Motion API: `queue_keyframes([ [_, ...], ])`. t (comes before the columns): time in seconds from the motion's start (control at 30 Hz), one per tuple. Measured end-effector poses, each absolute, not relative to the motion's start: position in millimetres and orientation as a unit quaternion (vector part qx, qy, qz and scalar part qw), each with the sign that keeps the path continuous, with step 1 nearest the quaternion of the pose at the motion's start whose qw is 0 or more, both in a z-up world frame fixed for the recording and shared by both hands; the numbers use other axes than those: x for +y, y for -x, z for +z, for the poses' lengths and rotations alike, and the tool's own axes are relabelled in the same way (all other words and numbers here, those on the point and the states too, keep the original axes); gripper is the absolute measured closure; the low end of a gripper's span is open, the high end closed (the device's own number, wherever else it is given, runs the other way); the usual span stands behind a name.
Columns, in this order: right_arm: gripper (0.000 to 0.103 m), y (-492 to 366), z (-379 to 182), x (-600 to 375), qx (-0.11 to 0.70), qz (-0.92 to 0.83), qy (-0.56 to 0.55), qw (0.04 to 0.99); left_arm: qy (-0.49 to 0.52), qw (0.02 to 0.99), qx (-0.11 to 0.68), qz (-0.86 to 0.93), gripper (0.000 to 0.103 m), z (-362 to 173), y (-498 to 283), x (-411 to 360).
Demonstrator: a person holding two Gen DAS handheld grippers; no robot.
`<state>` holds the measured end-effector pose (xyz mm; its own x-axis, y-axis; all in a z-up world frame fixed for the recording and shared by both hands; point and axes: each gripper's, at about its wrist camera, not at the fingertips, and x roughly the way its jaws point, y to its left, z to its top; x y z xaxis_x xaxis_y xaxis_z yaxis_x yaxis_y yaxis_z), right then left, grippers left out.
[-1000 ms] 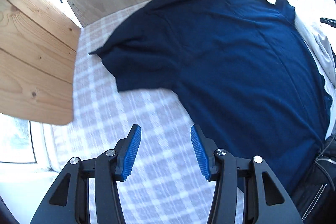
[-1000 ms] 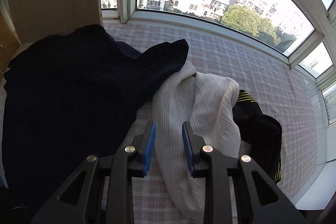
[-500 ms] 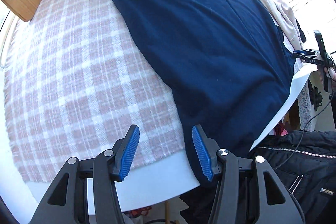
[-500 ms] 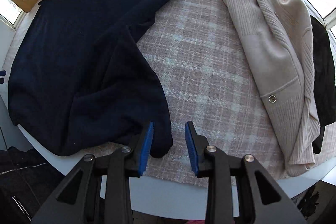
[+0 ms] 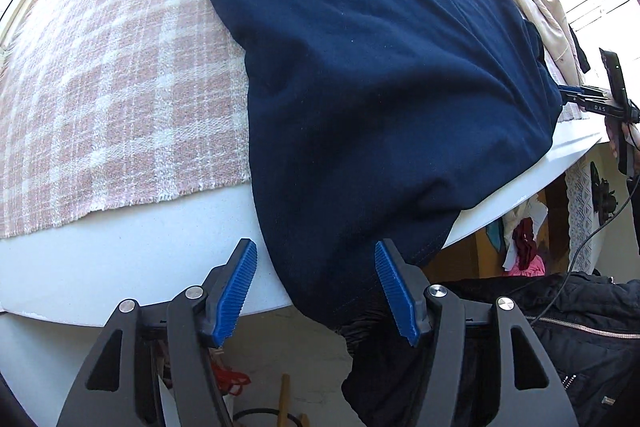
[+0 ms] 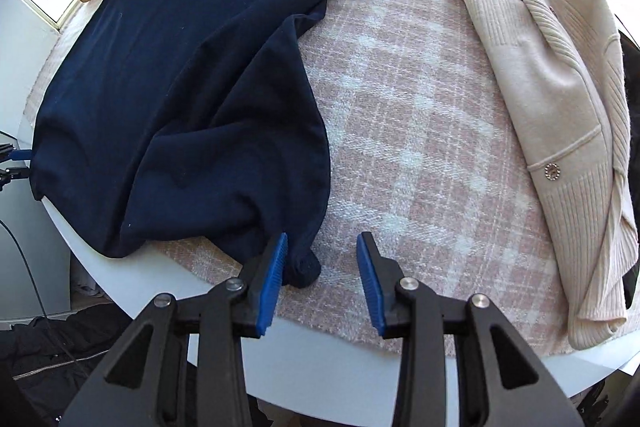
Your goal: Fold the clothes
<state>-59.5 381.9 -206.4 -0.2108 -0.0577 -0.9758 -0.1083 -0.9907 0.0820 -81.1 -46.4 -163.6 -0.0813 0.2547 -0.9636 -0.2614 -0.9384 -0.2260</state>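
Left gripper [image 5: 316, 291] first: jaws apart, nothing pinched. Navy garment [image 5: 380, 75] hangs its hem corner over the near edge of the white table [image 5: 120, 259], and that corner sits in the gap between the blue pads, nearer the right pad; I cannot tell whether that pad touches cloth.

Right gripper [image 6: 322, 281]: jaws opening, no pinch. A rolled corner of the same navy garment [image 6: 168, 67] lies just beside the left pad, maybe brushing it; bare plaid cloth [image 6: 420, 115] under the rest of the gap. Cream cardigan [image 6: 560, 107] lies well apart to the right.

Where the garment is: spread across the plaid cloth [image 5: 100, 87], collar end far, hem near, left hem corner off the table edge, right side rumpled.

Risks, as I judge them:
- Left: closing on one layer only, so the hem peels apart on the lift.
- Left: overhang drags more fabric off the edge if the pinch slips.
- Right: corner sits off-centre; closing here may miss it or catch the plaid cloth too.
- Uneven grips would skew the fold.
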Motion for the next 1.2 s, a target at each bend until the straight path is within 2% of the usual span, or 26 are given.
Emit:
queue_keyframes([
  [0.03, 0.067, 59.9, -205.9, 380.4, 0.062, 0.775, 0.628, 0.018, 0.652, 0.179, 0.007, 0.737, 0.062, -163.1, 80.8, -43.1],
  [0.1, 0.067, 60.9, -205.5, 376.6, 0.055, 0.775, 0.629, 0.021, 0.650, 0.186, 0.019, 0.737, 0.070, -165.1, 85.2, -40.1],
  [0.3, 0.067, 66.1, -211.1, 366.4, 0.056, 0.771, 0.634, 0.024, 0.644, 0.206, 0.000, 0.737, 0.078, -167.3, 83.6, -46.8],
  [0.33, 0.067, 66.5, -211.3, 365.3, 0.064, 0.772, 0.632, 0.022, 0.643, 0.209, -0.003, 0.737, 0.083, -167.9, 83.2, -47.8],
  [0.4, 0.075, 66.7, -209.8, 362.8, 0.079, 0.778, 0.623, 0.009, 0.638, 0.218, -0.012, 0.738, 0.088, -169.6, 84.4, -48.5],
  [0.43, 0.089, 67.2, -209.4, 361.5, 0.082, 0.778, 0.623, 0.004, 0.636, 0.223, -0.018, 0.738, 0.089, -170.6, 85.4, -48.5],
  [0.5, 0.092, 68.5, -209.2, 359.8, 0.085, 0.776, 0.624, 0.001, 0.633, 0.235, -0.030, 0.737, 0.096, -173.0, 87.0, -48.1],
  [0.7, 0.097, 71.7, -178.1, 359.9, 0.107, 0.795, 0.598, -0.003, 0.621, 0.260, -0.032, 0.738, 0.097, -167.8, 91.1, -41.4],
  [0.9, 0.098, 63.2, -126.9, 360.5, 0.077, 0.810, 0.581, 0.020, 0.602, 0.264, -0.021, 0.754, 0.097, -140.8, 89.3, -43.9],
  [1.07, 0.098, 40.4, -99.7, 371.8, 0.121, 0.813, 0.570, 0.011, 0.574, 0.272, -0.012, 0.772, 0.097, -95.1, 90.7, -65.2],
  [1.2, 0.098, 18.6, -95.1, 371.9, 0.156, 0.809, 0.567, 0.011, 0.568, 0.265, -0.008, 0.779, 0.098, -81.1, 86.0, -75.2],
])
